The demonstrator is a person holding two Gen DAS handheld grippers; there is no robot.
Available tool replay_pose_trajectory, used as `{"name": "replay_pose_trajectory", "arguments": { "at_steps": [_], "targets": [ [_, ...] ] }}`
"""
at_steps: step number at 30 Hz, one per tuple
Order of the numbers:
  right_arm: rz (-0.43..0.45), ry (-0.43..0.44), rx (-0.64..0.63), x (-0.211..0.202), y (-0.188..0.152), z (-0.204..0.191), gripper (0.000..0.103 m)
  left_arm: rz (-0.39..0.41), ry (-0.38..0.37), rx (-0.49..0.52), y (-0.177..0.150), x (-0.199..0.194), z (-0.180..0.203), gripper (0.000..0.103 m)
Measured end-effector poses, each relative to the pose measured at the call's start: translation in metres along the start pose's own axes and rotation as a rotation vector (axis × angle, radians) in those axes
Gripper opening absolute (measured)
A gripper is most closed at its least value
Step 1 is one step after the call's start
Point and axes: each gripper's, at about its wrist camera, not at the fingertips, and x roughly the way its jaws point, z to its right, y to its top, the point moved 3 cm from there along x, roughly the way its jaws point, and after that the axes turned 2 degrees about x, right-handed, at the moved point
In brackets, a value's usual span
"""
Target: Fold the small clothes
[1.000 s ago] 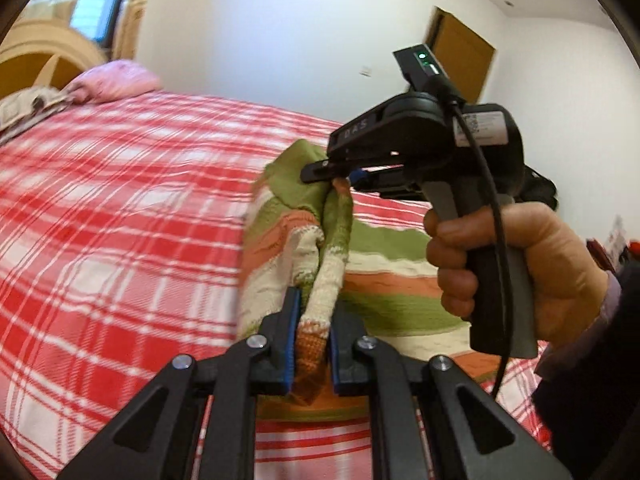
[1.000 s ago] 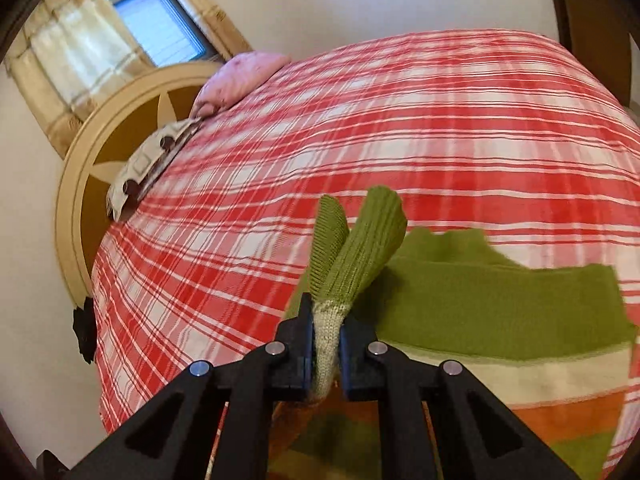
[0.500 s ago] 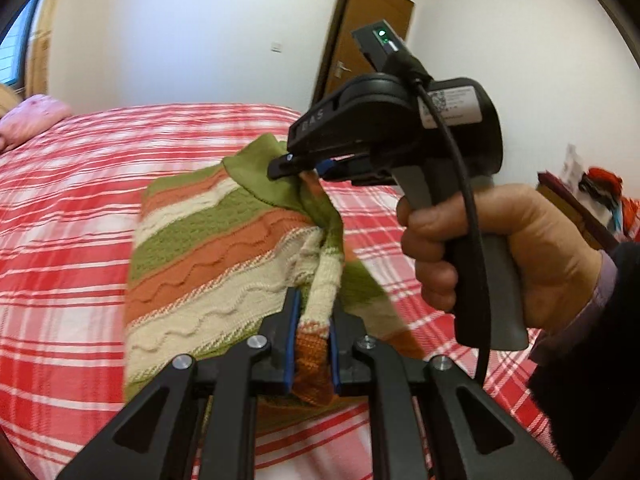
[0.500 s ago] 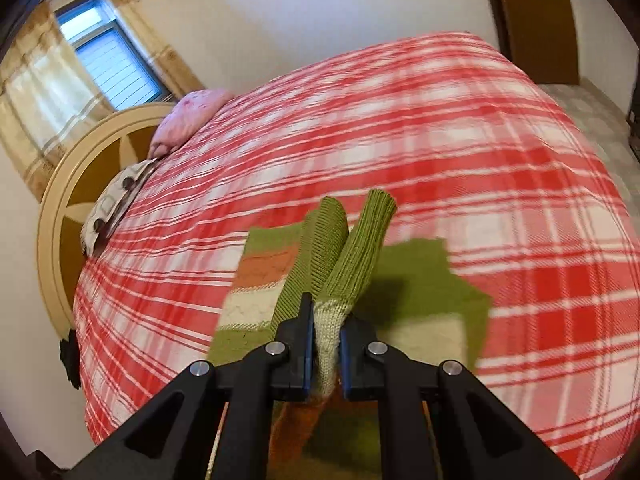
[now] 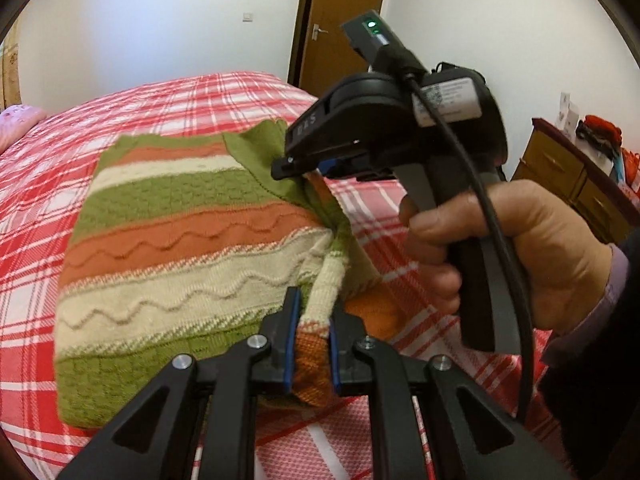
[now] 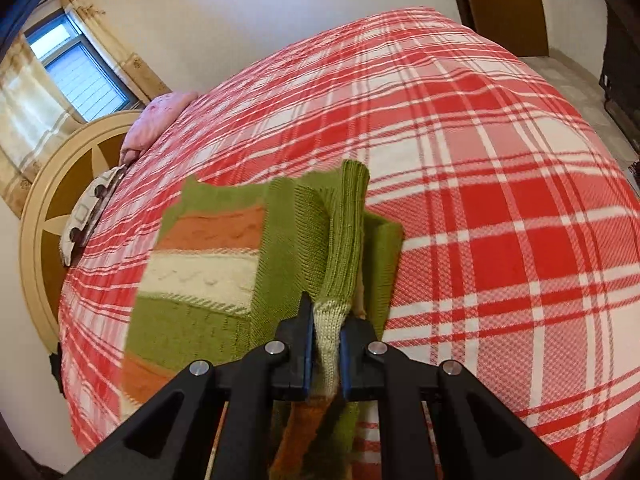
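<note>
- Two hand-held grippers pinch one striped knit sweater [image 5: 172, 248] (green, orange and cream bands) over a red plaid bed [image 6: 480, 168].
- The left gripper [image 5: 312, 344] is clamped on a bunched orange and cream edge.
- The right gripper [image 6: 325, 354], gripped by a hand [image 5: 520, 256], is clamped on cream and green ribbed knit.
- Most of the sweater lies spread on the bedspread.

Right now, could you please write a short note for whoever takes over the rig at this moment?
Left gripper: shut on a bunched edge of the sweater.
Right gripper: shut on another bunched part of it; the right hand shows in the left view.
Sweater: striped knit, partly spread on the bed, its near side lifted by both grippers.
Done: both grips are taken and the held side is raised over the flat part.
Left: probably lay the held side down, release, then finish folding.
</note>
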Motion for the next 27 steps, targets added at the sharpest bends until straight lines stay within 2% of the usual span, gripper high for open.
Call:
{"name": "replay_pose_trajectory", "arguments": {
  "at_steps": [2,5,6,8,9,10,11,12,13,15,17,20,23,25,26,27],
  "targets": [
    [0.014,-0.005,0.006,0.000,-0.001,0.002,0.010,-0.004,0.005,0.008,-0.001,0.001,-0.002,0.014],
    [0.010,0.014,0.048,-0.005,-0.001,0.006,0.018,-0.026,-0.010,0.007,-0.002,-0.007,-0.004,0.022],
    [-0.003,0.021,0.070,-0.009,-0.001,0.009,0.019,-0.034,-0.020,0.011,-0.003,-0.010,-0.006,0.028],
    [0.011,0.021,0.106,-0.030,-0.002,0.014,0.019,-0.037,-0.027,0.029,-0.008,-0.023,-0.015,0.052],
    [0.035,0.004,0.102,-0.042,-0.004,0.013,0.019,-0.037,-0.025,0.027,-0.010,-0.026,-0.021,0.071],
    [0.071,-0.022,0.089,-0.061,-0.009,0.013,0.019,-0.040,-0.021,0.014,-0.014,-0.035,-0.030,0.084],
    [0.086,-0.031,0.088,-0.072,-0.012,0.012,0.020,-0.042,-0.011,-0.003,-0.018,-0.042,-0.040,0.087],
    [0.102,-0.032,0.095,-0.090,-0.023,0.010,0.026,-0.037,-0.005,-0.011,-0.021,-0.047,-0.046,0.089],
    [0.106,-0.023,0.101,-0.099,-0.031,0.006,0.041,-0.029,0.010,-0.021,-0.025,-0.053,-0.055,0.089],
    [0.131,-0.004,0.089,-0.120,-0.056,-0.008,0.057,-0.027,0.069,-0.041,-0.033,-0.063,-0.074,0.089],
    [0.151,0.002,0.037,-0.132,-0.081,-0.028,0.057,-0.038,0.110,-0.097,-0.041,-0.070,-0.093,0.089],
    [0.154,0.011,-0.043,-0.133,-0.111,-0.059,0.057,-0.059,0.127,-0.183,-0.047,-0.073,-0.117,0.089],
    [0.174,-0.065,-0.154,-0.118,-0.134,-0.084,0.057,-0.063,0.143,-0.213,-0.053,-0.080,-0.125,0.089],
    [0.131,-0.123,-0.181,-0.100,-0.142,-0.088,0.054,-0.058,0.156,-0.212,-0.052,-0.084,-0.127,0.089],
    [0.117,-0.171,-0.208,-0.091,-0.146,-0.089,0.046,-0.050,0.164,-0.205,-0.051,-0.088,-0.126,0.089],
    [0.108,-0.210,-0.226,-0.085,-0.147,-0.088,0.017,-0.039,0.170,-0.196,-0.052,-0.094,-0.126,0.089]
  ]
}}
